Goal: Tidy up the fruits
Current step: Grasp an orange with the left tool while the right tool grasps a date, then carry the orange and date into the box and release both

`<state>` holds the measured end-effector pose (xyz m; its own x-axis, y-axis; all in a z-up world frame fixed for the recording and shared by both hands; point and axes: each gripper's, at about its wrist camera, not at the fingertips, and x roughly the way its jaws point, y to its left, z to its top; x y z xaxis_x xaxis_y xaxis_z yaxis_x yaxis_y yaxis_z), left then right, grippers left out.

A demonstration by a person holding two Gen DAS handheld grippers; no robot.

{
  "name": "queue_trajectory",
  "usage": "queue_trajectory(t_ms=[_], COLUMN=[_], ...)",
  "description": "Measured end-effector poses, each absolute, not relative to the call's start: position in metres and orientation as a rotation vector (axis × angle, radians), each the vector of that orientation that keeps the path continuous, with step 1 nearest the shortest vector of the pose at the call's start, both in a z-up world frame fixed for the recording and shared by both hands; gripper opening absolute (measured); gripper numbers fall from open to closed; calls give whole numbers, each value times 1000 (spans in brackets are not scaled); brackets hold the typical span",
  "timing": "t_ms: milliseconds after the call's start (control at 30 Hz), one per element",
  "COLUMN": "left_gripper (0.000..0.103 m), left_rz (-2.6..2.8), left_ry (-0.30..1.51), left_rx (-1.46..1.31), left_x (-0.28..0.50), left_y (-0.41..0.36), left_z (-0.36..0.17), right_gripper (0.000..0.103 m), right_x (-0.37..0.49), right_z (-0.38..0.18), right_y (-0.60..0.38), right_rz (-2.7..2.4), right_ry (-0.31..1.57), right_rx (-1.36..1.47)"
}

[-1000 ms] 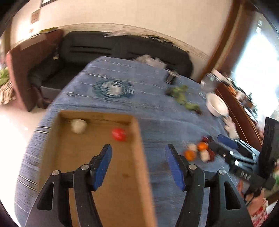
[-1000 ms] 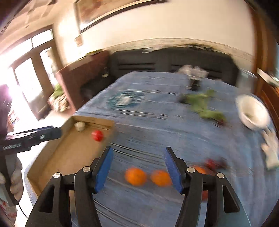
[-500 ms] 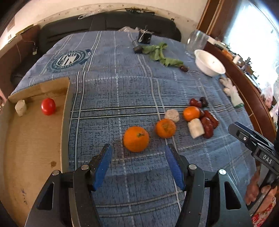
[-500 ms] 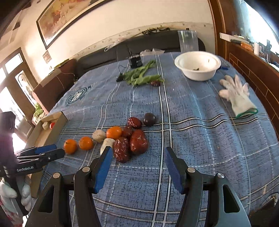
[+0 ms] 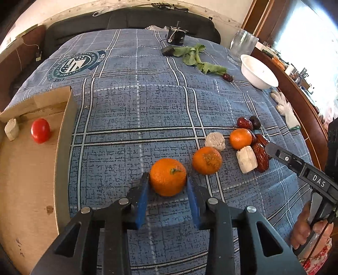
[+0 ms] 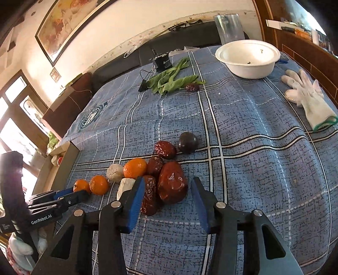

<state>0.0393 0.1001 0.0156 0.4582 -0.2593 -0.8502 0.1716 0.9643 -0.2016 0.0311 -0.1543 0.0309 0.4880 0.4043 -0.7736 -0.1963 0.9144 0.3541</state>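
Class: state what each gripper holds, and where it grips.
Left gripper: round orange tangerine, gripped at opposite sides. Right gripper: nothing yet; jaws closing around glossy red date.

Behind your surface (image 5: 137, 101), draped in blue plaid cloth, note the black sofa (image 5: 131, 19), cream wall (image 6: 131, 27) with framed painting (image 6: 69, 23), and sunlit windows (image 6: 19, 118) at left.

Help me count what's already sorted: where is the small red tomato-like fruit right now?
In the left wrist view, the small red fruit sits at far left inside the shallow cardboard tray, beside a pale chunk.
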Motion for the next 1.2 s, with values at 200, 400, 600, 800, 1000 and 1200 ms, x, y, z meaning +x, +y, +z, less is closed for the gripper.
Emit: queue_trajectory(t_ms=[200,400,600,800,1000,1200], left_gripper=[33,32,32,32,32,32], left_rz=[-249,-272,-296,-303,-215,-62], left_ry=[1043,1030,982,957,909,899], left_rx=[-58,-80,-115,-165,-168,-181], left_x=[38,26,9,-6,-15,-6], left_y=[93,96,106,131,183,258], left_z=[16,24,45,65,90,97], right_gripper=[48,31,31,32,32,32], right_x=[33,29,18,2,-10,-16], right_z=[27,26,43,73,106,114], right_y=[-155,-159,-159,-138,-85,-10], right_rz=[397,404,390,422,531,658], right_ry=[1005,1021,984,936,897,913], right_rx=[287,296,279,229,178,134])
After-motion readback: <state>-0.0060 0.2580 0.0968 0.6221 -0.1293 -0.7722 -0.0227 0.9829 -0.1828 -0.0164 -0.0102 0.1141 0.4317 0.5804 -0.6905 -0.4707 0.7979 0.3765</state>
